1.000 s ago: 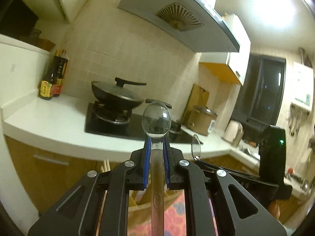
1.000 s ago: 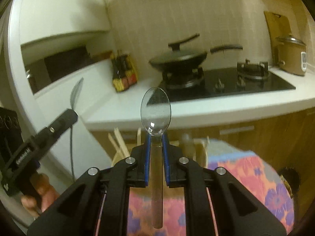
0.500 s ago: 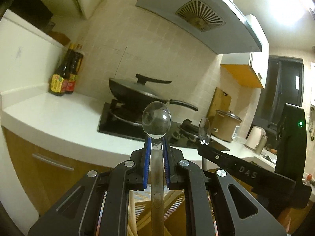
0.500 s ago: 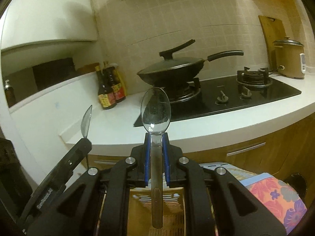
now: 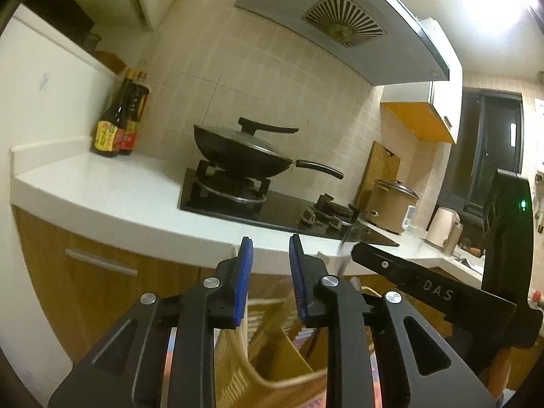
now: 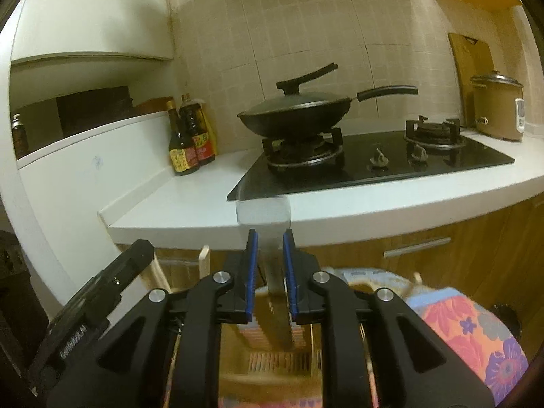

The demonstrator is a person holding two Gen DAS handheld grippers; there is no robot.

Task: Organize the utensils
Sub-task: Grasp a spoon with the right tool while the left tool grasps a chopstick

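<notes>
- Wooden utensil rack (image 6: 272,363), the largest task item, sits directly below both grippers, its slatted compartments open upward, presumably so utensils can drop in handle-first.
- Left gripper (image 5: 268,248) hovers over the rack (image 5: 272,357); its jaws have just been opening and stand clearly apart with nothing between the blue pads, so its spoon is apparently released, where exactly cannot be told.
- Right gripper (image 6: 270,238) has also just been opening, only slightly.
- A blurred spoon (image 6: 268,238) sits between its pads, seemingly slipping down toward the rack, bowl still above the fingertips.
</notes>
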